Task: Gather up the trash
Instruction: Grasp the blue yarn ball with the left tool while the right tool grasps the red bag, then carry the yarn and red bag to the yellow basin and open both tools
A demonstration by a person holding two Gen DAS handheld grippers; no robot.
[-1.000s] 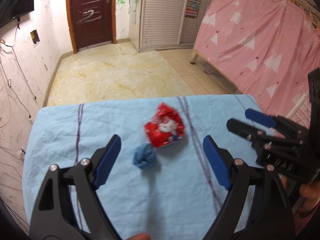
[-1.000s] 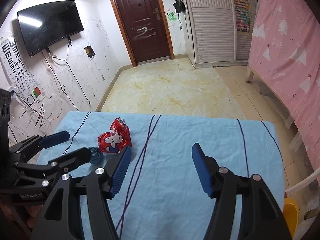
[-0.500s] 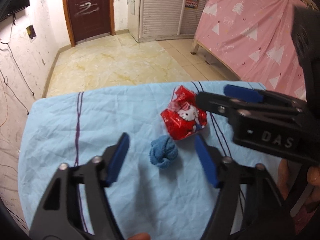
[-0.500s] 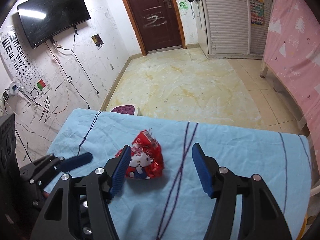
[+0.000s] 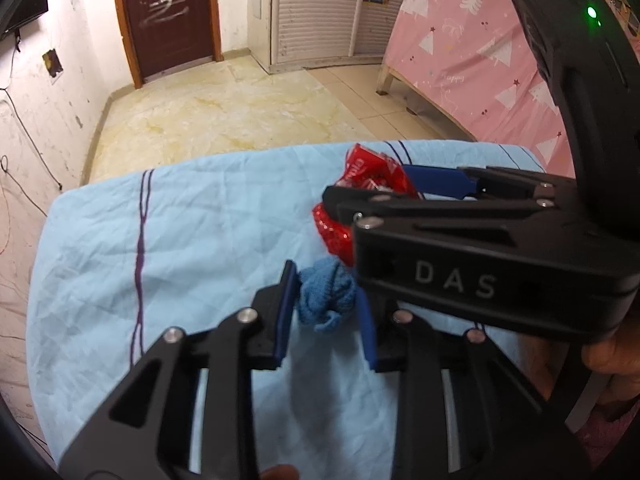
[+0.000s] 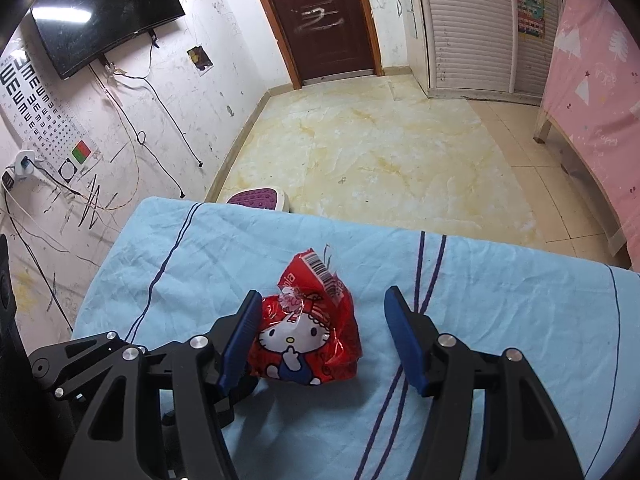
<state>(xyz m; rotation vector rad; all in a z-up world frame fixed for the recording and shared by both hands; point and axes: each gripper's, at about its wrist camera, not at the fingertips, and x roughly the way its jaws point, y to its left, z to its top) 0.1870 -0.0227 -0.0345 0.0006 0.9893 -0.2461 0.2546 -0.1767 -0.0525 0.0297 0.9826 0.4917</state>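
The red wrapper (image 6: 310, 336), a crumpled foil snack bag printed with a white cartoon cat and a barcode near its top, lies on the light blue cloth (image 6: 500, 308) that covers the counter, about midway across it and just left of a pair of dark stripes. In the right wrist view the right tool (image 6: 324, 340) sits low over the cloth with its blue pads spread wide apart on either side of the wrapper; the left pad (image 6: 240, 340) is right against the bag's left edge, while the right pad stands clear of it with bare cloth between. Nothing is clamped there.

Just nearer than the wrapper lies a small balled-up blue rag (image 5: 326, 294). In the left wrist view the left tool (image 5: 326, 312) brackets this ball closely, its jaws drawn in to a narrow gap; the left pad (image 5: 284, 312) touches the rag's side, but whether the right pad also presses on it I cannot tell. The right tool's black body, marked DAS, crosses the right part of that view and hides part of the wrapper (image 5: 360, 196).

Beyond the counter lies a yellowish marbled floor, with a dark brown door (image 6: 324, 16) on the far wall, a television (image 6: 100, 12) on the left wall and pink fabric (image 5: 480, 52) at the right.
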